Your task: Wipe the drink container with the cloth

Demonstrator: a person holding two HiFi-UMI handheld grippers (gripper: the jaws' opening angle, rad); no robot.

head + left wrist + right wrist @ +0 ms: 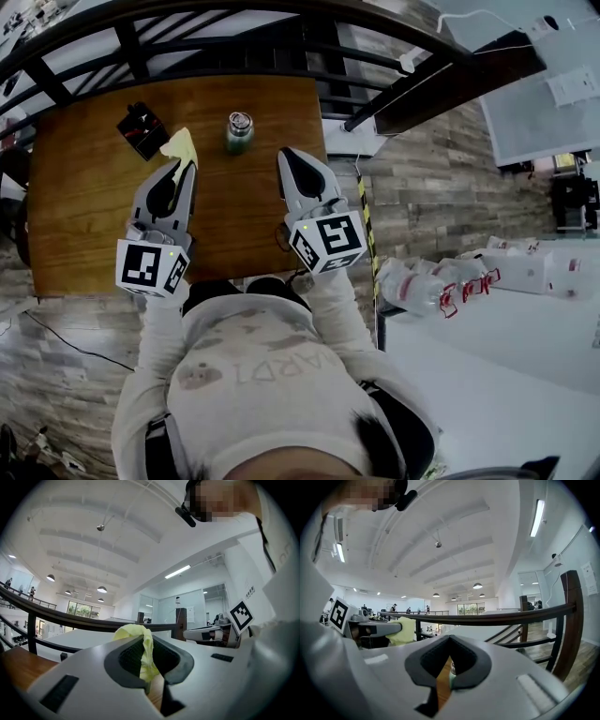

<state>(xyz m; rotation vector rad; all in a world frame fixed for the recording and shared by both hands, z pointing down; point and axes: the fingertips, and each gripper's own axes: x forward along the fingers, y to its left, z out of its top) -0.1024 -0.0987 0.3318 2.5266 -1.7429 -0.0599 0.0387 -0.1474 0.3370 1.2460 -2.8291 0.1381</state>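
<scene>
Cloth (181,144), pale yellow, is pinched at the tips of my left gripper (186,167) above the wooden table (84,216). The drink container (239,131), a greenish vessel with a silvery top, stands upright on the table's far half. It is just beyond the two grippers and touches neither.

The head view alone sets out the layout. The cloth lies left of the container, a small black object (142,128) sits further left, and the right gripper (286,155) is held to the container's near right. Off the table, clear bottles with red bands (427,286) lie on a white surface, and yellow-and-black tape (366,225) runs along the floor.

Only the left gripper view shows the grasp up close. The fabric is bunched between the dark pads, with a lump of it above the tips. The right gripper view shows that pair of tongs clenched with nothing in them. A strip of table and a sliver of green show through the gap behind the tips.

Each gripper view catches the other gripper's cube of black-and-white square markers. Pale letters cross the person's sweatshirt (253,375), upside down from my camera, and I cannot read them reliably. Any label on the container is too small to read.
</scene>
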